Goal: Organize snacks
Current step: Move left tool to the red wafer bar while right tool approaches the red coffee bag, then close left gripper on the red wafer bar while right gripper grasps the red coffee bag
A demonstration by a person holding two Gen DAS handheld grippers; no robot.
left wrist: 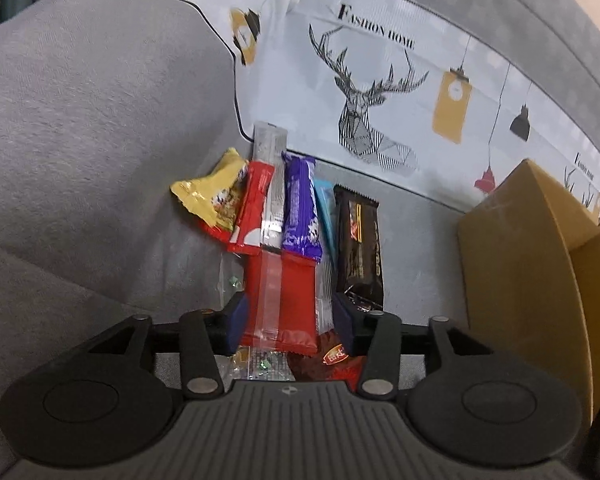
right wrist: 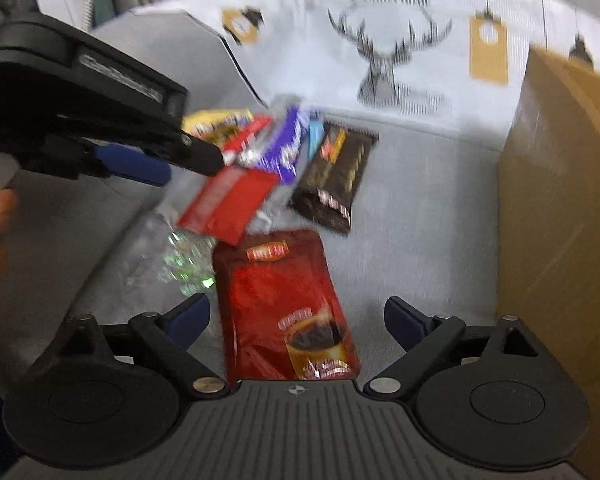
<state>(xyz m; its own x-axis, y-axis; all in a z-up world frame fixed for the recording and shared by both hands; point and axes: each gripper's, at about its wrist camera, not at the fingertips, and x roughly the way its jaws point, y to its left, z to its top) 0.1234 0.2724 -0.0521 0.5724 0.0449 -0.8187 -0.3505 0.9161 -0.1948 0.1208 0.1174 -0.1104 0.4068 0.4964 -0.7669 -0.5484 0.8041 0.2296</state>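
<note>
Grey sofa seat [left wrist: 412, 240] carries snack pile against deer-print cushion [left wrist: 380, 92]. Left gripper [left wrist: 288, 320] pinches red wrapper [left wrist: 278, 300] between blue pads, packet lifted above seat. Behind it: yellow packet [left wrist: 212, 196], purple bar [left wrist: 300, 204], dark brown packet [left wrist: 358, 244], side by side near cushion. Right gripper [right wrist: 296, 320] spread wide, holding nothing, large red tea pouch [right wrist: 284, 304] lying between its fingers. Cardboard box [right wrist: 560, 208] stands at right; view blurred.

Both wrist views look down and forward, close over a sofa seat [left wrist: 412, 240]; shared: snack pile [left wrist: 284, 208] toward 12 o'clock, cardboard box [right wrist: 560, 208] at 3 o'clock.
</note>
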